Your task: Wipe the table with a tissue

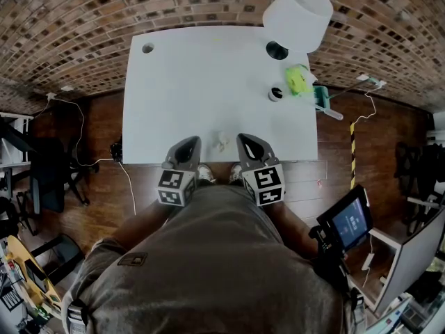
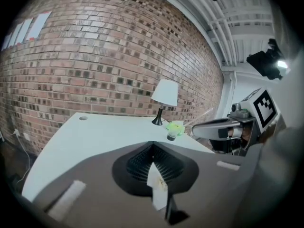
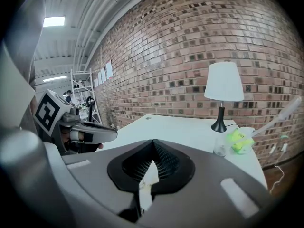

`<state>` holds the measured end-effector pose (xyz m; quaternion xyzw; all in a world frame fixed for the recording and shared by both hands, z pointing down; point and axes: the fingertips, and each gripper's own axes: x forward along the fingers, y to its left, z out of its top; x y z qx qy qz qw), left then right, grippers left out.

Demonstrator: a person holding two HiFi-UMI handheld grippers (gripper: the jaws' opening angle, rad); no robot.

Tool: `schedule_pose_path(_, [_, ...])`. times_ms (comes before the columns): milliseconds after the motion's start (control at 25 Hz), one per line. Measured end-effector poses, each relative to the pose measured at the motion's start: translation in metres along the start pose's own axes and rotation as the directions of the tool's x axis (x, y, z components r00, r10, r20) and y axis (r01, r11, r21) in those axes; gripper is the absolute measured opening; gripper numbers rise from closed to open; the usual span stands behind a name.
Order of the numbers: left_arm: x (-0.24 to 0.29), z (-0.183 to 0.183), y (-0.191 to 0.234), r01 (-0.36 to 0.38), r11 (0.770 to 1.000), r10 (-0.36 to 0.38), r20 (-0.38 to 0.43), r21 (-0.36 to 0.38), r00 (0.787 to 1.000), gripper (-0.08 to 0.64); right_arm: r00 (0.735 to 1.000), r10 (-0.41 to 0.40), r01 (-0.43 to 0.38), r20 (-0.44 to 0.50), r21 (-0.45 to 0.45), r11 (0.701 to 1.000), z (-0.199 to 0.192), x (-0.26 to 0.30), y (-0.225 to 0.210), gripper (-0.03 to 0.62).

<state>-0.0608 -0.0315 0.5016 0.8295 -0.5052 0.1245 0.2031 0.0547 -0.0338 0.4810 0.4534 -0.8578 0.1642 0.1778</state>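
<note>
The person is standing at the near edge of the white bench (image 1: 208,68) and holding both grippers low over that edge, side by side. A small crumpled tissue (image 1: 221,142) is lying on the bench near this edge, between the two grippers and touching neither.

The left gripper (image 1: 190,143) is pointing across the bench with its jaws pressed together. A small white flap is showing at the seam, and whether it is tissue cannot be told. The right gripper (image 1: 245,140) is pointing the same way, its jaws likewise together, with a similar white flap at the seam.

A white lamp (image 1: 297,16) is standing at the far right corner. A small jar (image 1: 276,93) is sitting in front of it, with a bright green object (image 1: 297,80) just beside it at the right edge. A brick wall (image 2: 95,65) is rising behind the bench.
</note>
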Motion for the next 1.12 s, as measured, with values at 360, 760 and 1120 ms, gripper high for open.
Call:
schedule_pose_path(360, [-0.005,-0.003,0.007,0.002,1.000,-0.002,0.000,-0.013,1.000,0.002,1.000,-0.004,0.004,0.001,-0.004,1.000,0.003,0.003,0.008,0.011])
schedule_pose_path(760, [0.005,0.002,0.003,0.024,1.000,-0.024,-0.005,-0.012,1.000,0.002,1.000,-0.030,0.030,-0.007,0.007,1.000,0.005,0.004,-0.003,0.011])
schedule_pose_path(1120, [0.011,0.002,0.004,0.047,0.999,-0.048,-0.019,-0.017,0.999,0.002,0.999,-0.049,0.050,-0.021,0.020,0.999,0.004,0.008,-0.007,0.011])
